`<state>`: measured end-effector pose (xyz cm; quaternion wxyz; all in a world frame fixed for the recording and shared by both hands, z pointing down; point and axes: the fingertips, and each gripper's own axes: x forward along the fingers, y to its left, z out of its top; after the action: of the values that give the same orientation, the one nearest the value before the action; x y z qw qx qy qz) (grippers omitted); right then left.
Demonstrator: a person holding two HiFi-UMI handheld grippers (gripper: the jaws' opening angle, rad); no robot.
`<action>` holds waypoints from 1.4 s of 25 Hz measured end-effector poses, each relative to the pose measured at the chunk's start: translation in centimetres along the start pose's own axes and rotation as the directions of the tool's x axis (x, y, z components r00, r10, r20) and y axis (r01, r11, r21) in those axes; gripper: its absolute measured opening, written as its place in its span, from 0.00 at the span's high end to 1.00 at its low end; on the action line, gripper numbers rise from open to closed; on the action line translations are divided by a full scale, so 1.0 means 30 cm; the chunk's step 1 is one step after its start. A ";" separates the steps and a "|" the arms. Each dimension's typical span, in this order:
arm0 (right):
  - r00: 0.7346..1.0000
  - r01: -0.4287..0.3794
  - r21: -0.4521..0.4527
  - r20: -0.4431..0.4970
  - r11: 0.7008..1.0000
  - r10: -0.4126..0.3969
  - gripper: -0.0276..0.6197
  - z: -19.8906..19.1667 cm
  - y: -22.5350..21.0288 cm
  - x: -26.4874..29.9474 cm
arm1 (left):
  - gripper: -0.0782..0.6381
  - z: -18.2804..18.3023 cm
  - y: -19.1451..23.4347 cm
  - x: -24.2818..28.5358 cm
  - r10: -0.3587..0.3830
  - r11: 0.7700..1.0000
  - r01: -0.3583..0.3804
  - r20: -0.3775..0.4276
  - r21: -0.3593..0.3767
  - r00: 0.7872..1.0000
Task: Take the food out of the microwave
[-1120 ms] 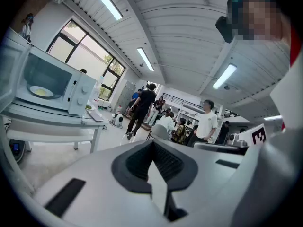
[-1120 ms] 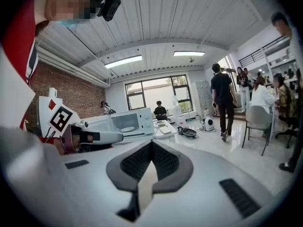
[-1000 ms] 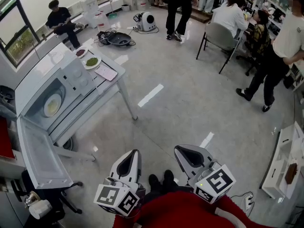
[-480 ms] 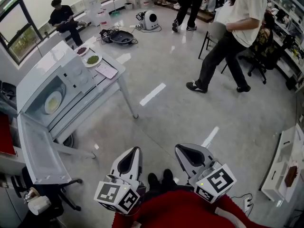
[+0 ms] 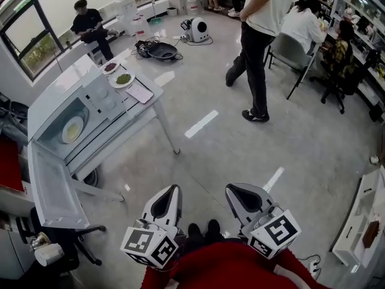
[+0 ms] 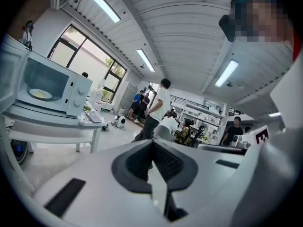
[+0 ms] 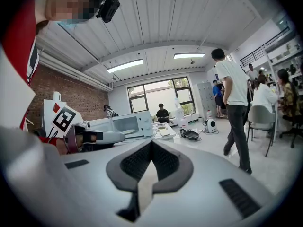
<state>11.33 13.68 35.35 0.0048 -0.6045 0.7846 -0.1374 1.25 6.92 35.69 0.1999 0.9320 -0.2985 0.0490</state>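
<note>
At far left the microwave (image 5: 60, 104) stands on the bench (image 5: 155, 89) with its door (image 5: 51, 188) swung fully down and open. The plate of food (image 5: 72, 129) lies inside the cavity, untouched. Just right of the microwave, two small plates (image 5: 123, 79) sit on the bench top.

Low in the head view, well apart from the bench, the left claw (image 5: 163, 205) and the right claw (image 5: 246, 198) hang side by side over the floor (image 5: 240, 143). Only the gripper views show the jaws head-on: on each claw the ribbed pads are pressed together with nothing between them. The left gripper view also looks level into the microwave and catches the plate through the opening, while the right gripper view shows the left claw in front of the microwave.

Further right, a person in a white shirt (image 5: 260, 23) stands on the floor. Half a second ago this person was striding at the right of the room and has since crossed toward the middle. The claws keep their place, and the plate stays in the microwave.
</note>
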 end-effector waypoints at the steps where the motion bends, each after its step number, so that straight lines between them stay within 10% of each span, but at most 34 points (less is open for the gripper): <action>1: 1.000 -0.003 -0.002 0.005 1.000 0.003 0.94 0.002 -0.008 -0.001 | 0.88 0.002 0.001 0.004 0.008 1.000 -0.008 0.005 0.003 1.000; 21: 0.993 -0.119 0.014 -0.015 0.993 0.119 0.94 0.039 -0.048 0.160 | 0.88 0.090 0.194 -0.011 0.227 0.974 -0.227 0.061 -0.011 0.972; 35: 0.981 -0.185 0.008 -0.060 0.983 0.185 0.94 0.087 0.058 0.586 | 0.88 0.220 0.592 0.015 0.295 0.955 -0.290 0.081 -0.069 0.952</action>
<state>5.41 -3.15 35.26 -0.0055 -0.5244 0.8371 -0.1558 -8.78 -9.15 35.84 0.2030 0.8727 -0.4431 0.0273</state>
